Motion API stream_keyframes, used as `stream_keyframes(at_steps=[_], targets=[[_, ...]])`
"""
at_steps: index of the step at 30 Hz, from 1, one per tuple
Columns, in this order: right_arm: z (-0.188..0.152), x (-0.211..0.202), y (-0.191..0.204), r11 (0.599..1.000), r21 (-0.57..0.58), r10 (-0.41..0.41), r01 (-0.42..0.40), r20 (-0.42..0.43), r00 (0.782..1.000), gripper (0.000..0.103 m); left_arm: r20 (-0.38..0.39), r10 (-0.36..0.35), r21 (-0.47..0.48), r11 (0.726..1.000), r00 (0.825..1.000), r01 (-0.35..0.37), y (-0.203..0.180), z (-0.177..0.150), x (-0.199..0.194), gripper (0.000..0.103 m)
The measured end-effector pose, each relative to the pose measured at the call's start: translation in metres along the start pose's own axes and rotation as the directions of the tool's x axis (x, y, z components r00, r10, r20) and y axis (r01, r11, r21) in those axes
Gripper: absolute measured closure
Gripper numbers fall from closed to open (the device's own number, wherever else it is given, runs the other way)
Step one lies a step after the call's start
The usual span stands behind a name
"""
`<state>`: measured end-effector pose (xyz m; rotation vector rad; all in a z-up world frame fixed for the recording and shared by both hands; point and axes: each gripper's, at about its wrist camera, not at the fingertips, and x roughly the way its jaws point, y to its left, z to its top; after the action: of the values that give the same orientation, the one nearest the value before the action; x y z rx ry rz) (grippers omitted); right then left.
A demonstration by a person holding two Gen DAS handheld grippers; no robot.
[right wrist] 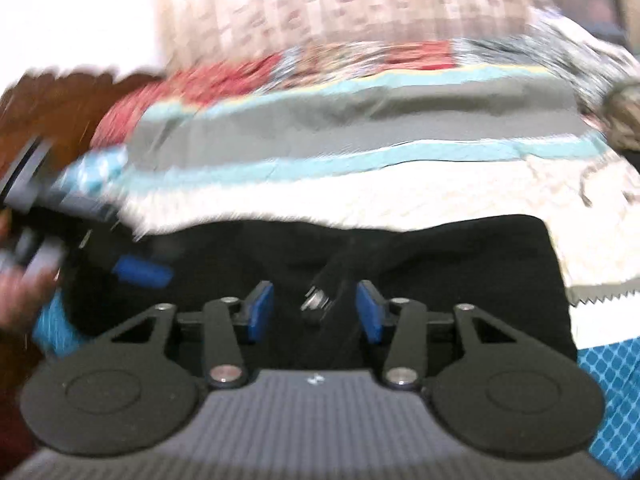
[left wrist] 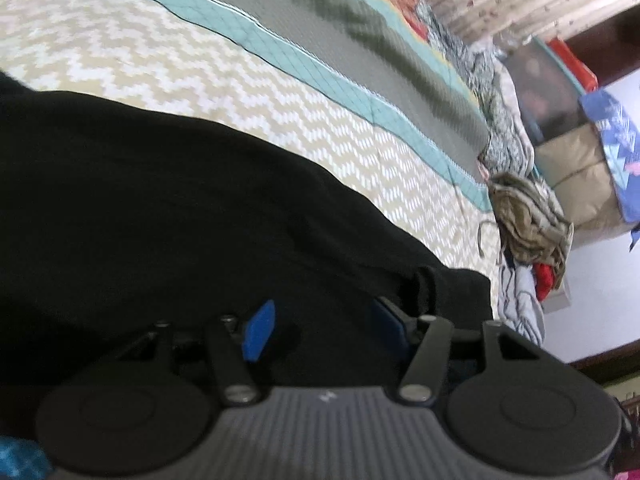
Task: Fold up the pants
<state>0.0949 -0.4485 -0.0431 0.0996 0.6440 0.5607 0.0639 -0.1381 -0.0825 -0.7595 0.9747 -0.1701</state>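
Observation:
The black pants [left wrist: 160, 200] lie spread on a bed. In the left wrist view my left gripper [left wrist: 322, 326] hovers low over them near one end, blue pads well apart with only flat black cloth showing between. In the blurred right wrist view the pants [right wrist: 440, 260] fill the middle, and my right gripper [right wrist: 315, 312] stands open over them. A silvery metal fastener [right wrist: 316, 302] on a black tab lies between its pads, touched by neither. At the left of that view a blue pad [right wrist: 142, 272] of the left gripper sits on the pants.
The bedspread has a beige-and-white zigzag area [left wrist: 160, 52], then teal and grey bands [left wrist: 320, 40]. A heap of crumpled clothes [left wrist: 528, 216] lies at the bed's far end. A person's hand [right wrist: 16, 300] shows at the left edge. Boxes [left wrist: 560, 100] stand beyond the bed.

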Motion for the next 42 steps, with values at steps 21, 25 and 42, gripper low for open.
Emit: stream_keyframes(at_steps=[21, 25, 42], targets=[[-0.002, 0.045, 0.046, 0.993, 0.057, 0.109, -0.105, -0.086, 0.990, 0.074, 0.422, 0.155, -0.443, 0.895, 0.893, 0.054, 0.196, -0.032, -0.176, 0.019], [0.000, 0.083, 0.091, 0.969, 0.055, 0.245, -0.239, -0.195, 0.950, 0.074, 0.392, 0.116, -0.473, 0.876, 0.913, 0.091, 0.211, -0.017, -0.152, 0.007], [-0.032, 0.181, 0.213, 0.856, 0.223, 0.510, -0.467, -0.520, 0.685, 0.078, 0.410, 0.104, -0.429, 0.899, 0.906, 0.091, 0.233, -0.004, -0.124, 0.075]])
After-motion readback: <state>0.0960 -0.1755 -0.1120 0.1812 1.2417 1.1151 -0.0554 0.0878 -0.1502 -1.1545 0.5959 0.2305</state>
